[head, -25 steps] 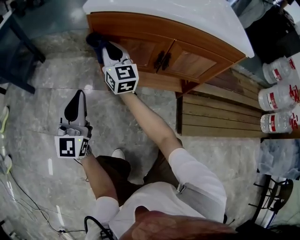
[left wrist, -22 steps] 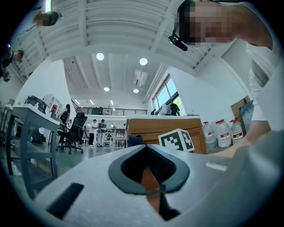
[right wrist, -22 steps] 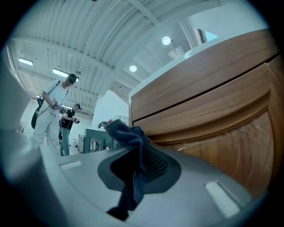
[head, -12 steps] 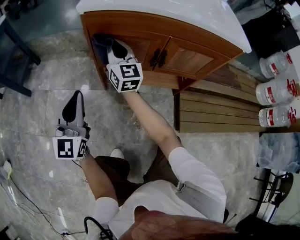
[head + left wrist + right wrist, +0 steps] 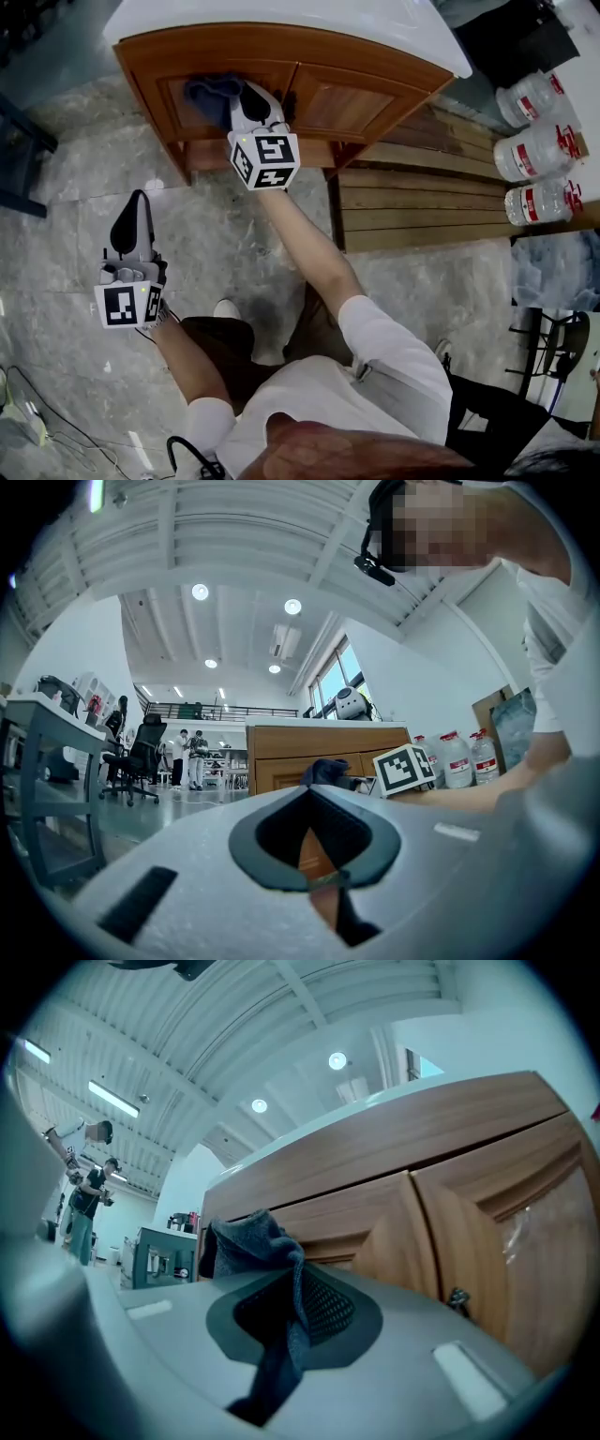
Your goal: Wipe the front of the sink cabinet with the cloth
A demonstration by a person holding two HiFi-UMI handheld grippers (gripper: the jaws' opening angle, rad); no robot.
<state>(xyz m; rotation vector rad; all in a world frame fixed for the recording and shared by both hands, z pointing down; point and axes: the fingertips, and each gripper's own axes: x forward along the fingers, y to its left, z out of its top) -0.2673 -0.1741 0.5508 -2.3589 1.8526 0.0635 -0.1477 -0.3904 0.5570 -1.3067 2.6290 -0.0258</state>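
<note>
We're clamping the cloth (image 5: 208, 91) in the right hand-held gripper (image 5: 246, 91) against the sink cabinet (image 5: 366, 103). The left hand-held gripper (image 5: 138, 202) is idling closed and empty. The pinch looks thin-ish, so rubbing could be tugging the cloth free.

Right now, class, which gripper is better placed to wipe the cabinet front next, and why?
Right. The right gripper is shut on the cloth at the left door of the cabinet. The left gripper is shut on nothing, low over the floor, away from the cabinet.
</note>
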